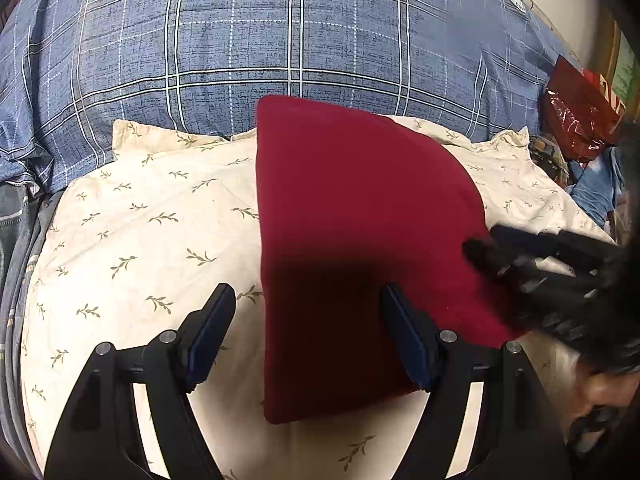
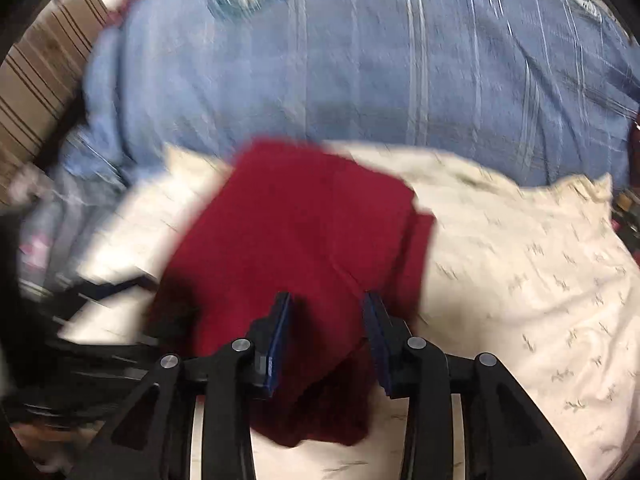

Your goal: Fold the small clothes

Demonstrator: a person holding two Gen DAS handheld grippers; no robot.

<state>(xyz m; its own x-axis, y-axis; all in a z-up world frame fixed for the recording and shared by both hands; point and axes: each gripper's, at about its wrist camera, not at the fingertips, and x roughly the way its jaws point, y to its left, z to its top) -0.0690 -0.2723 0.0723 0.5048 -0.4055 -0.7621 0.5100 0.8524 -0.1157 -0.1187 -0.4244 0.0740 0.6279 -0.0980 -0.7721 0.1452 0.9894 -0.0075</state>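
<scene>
Left claw (image 1: 308,336) wide open, holding nothing, over the straight left edge of the folded red cloth (image 1: 360,240) on the cream leafy pillow (image 1: 152,224). Bare pillow left of that edge. Right claw (image 2: 326,336) part open over the cloth's near edge, hold unclear in blur; bare pillow to its right.

Left two-finger gripper (image 1: 307,300): matte black plastic linkage arms, triangular cut-outs, round silver pivot screws, dark blue flat finger pads (image 1: 208,340).
Right two-finger gripper (image 2: 326,304): same black linkage, silver pivot screws, dark blue finger pads (image 2: 280,340); white panel visible between arms.
Skin patch beside right gripper, blurred.
</scene>
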